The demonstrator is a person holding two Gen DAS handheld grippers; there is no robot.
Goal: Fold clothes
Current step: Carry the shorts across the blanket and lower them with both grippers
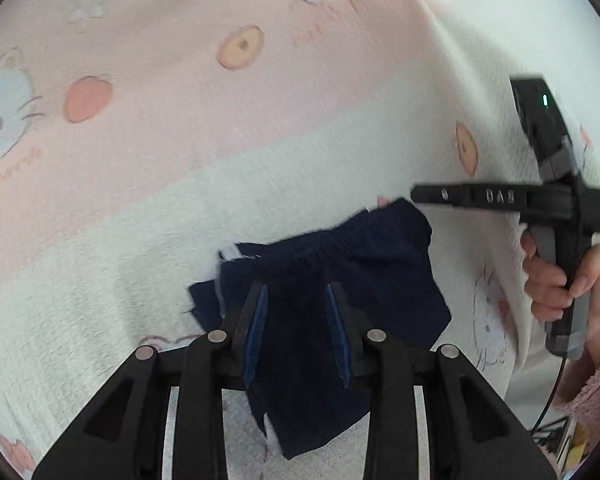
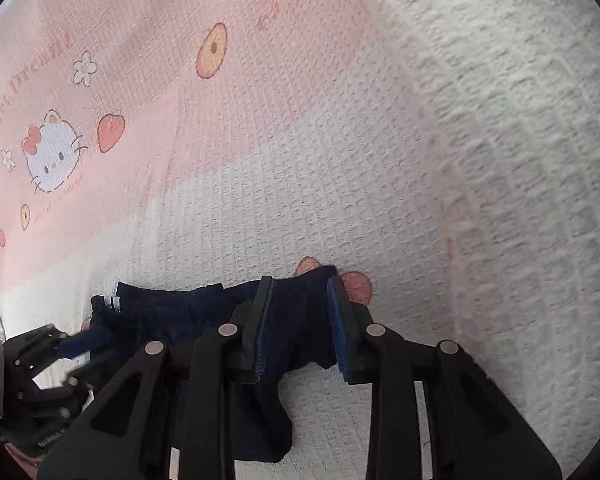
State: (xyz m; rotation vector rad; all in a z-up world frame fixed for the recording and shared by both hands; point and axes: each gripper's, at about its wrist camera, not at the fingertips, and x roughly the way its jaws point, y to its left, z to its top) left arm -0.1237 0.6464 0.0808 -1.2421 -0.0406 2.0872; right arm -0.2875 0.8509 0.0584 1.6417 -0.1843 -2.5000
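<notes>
Navy garment [image 1: 332, 276], small, dark, with a gathered elastic band along its upper edge and a white tag at one end; lies bunched on a pink-and-white cartoon-print blanket [image 1: 180, 120], part of it seemingly lifted off the surface. Left gripper [image 1: 300, 320]: jaws stand apart with the cloth running between and below them; the pads flank the fabric without visibly pressing it, so not a firm pinch. Right gripper [image 2: 302, 312]: likewise spread, the cloth's corner lying in the gap and hanging down under the jaws; contact with the left pad looks likely, a clamp does not. Key relation: the band runs roughly crosswise to both grippers, one at each end of it, the left near the tag end and the right at the far corner, so neither is nearer overall. Left wrist view alone shows the person's hand [image 1: 556, 280] on the right tool's handle and the garment's full outline; right wrist view alone shows the band stretched sideways toward the left gripper and the free lower flap. Stage of folding: cannot be judged from this.
</notes>
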